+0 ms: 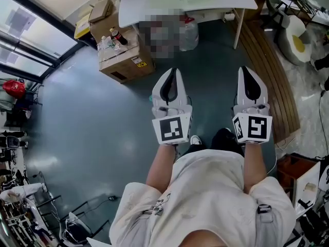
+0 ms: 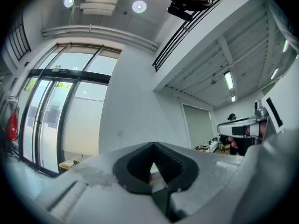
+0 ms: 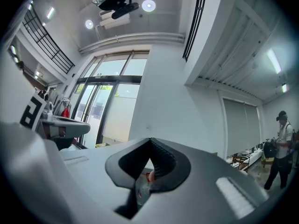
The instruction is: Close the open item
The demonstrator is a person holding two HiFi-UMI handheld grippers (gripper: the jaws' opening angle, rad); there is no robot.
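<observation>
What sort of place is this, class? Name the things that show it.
Probably a workshop or lab in an office building, not a home: a white table, a cardboard box with bottles on a bare floor, cabled gear at the left edge, and tall glass doors.

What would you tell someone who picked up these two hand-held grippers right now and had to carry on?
Left hand-held gripper: jaws shut, nothing in them, held out level in front of the body.
Right hand-held gripper: the same, shut and empty.
Things: ahead on the dark floor stands a cardboard box with bottles on top, beside a white table with a clear jug under it.
Done: nothing touched or closed yet.
Left: the pictures do not show which item is open. Probably walk closer, find it, then close it.
</observation>
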